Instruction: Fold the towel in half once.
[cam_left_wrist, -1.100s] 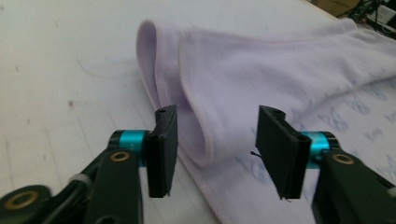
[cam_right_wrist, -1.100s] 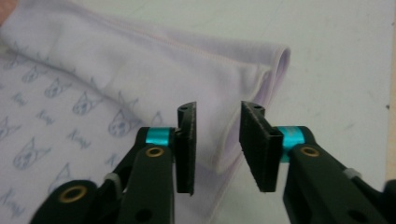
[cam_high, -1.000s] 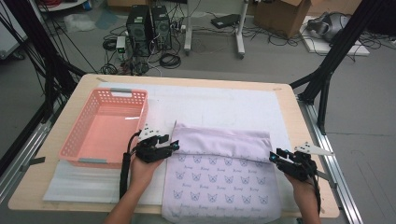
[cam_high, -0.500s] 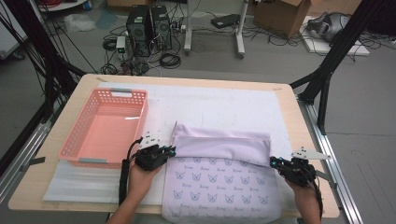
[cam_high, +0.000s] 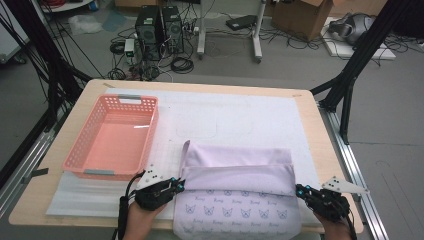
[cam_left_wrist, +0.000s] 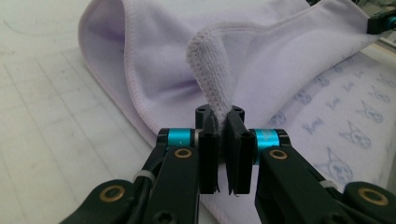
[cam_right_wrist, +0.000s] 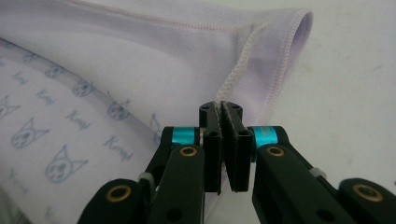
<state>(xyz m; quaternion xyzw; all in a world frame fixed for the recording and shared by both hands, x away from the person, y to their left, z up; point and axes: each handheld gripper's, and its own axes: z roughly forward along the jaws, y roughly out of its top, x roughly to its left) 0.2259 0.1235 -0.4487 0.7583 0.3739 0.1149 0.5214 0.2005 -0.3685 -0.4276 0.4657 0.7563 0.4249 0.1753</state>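
A: Item one, what is cut off or obscured?

B: In the high view the near edge of the lilac towel (cam_high: 235, 172) runs over the table's front edge and out of frame, and both forearms are cropped at the bottom. In the left gripper view the pinched hem disappears between the pads. The print on the towel's face (small cat heads with a script word) is too faint to read.

A: Item two, the claws, left first.

B: Left gripper (cam_high: 176, 186): jaws clamped tight on the left end of the towel's folded-over hem, which stands up from the pads as a stitched loop (cam_left_wrist: 212, 79). Right gripper (cam_high: 300, 190): jaws likewise pressed together on the right end of the same fold, along the overlocked seam (cam_right_wrist: 223, 105). Both have just been closing, with cloth between them.

A: Item three, materials and shapes, left to right.

B: Pink plastic basket (cam_high: 112, 140), rectangular, lattice walls, on the left of the table. White padded sheet (cam_high: 240, 117) with a faint grid, covering the pale wooden tabletop (cam_high: 305, 107). The towel lies front and centre on it: soft plush, plain lilac back folded as a band over the printed face, edges stitched.
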